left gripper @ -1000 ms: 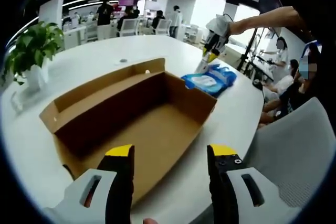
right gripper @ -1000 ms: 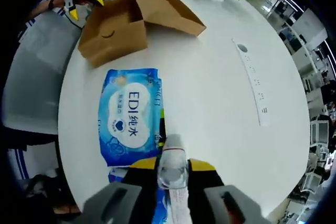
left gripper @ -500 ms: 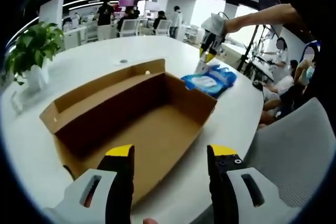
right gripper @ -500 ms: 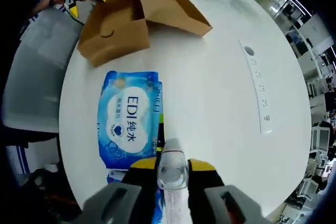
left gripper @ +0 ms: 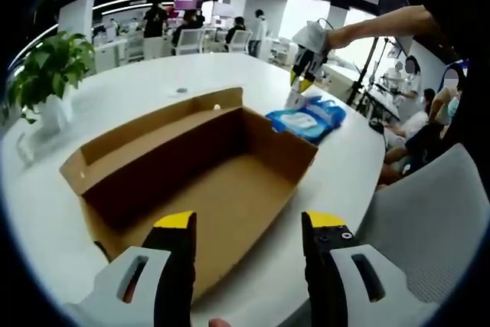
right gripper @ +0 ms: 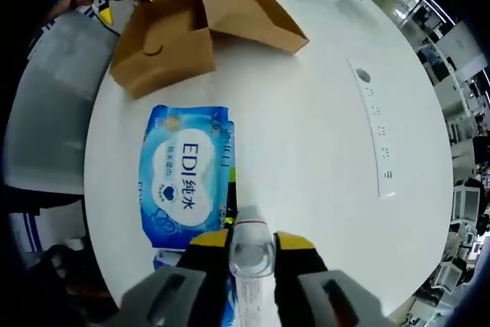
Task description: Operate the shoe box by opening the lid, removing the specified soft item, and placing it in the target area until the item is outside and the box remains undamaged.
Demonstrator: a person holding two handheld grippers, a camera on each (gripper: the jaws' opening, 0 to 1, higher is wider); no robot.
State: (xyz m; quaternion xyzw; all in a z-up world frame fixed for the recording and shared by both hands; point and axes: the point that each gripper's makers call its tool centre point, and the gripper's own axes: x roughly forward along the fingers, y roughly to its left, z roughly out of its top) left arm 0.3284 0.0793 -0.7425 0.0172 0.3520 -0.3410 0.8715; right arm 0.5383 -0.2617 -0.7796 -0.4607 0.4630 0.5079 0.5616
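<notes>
Placing step: the blue wipes pack lies on the white desk, outside the shoe box, which sits at 11 o'clock in the right gripper view.
Box: open and empty in the left gripper view, lid folded back, no damage visible.
Right claw: jaws closed on a clear plastic edge at the pack's near end; likely its wrapper seam, though the close view is poor.
Left claw: jaws parted, holding nothing, at the box's near rim.
Next move: release the edge and lift clear without dragging the pack.
Change: the pack sits marginally further toward 9 o'clock than half a second ago; otherwise little differs.
</notes>
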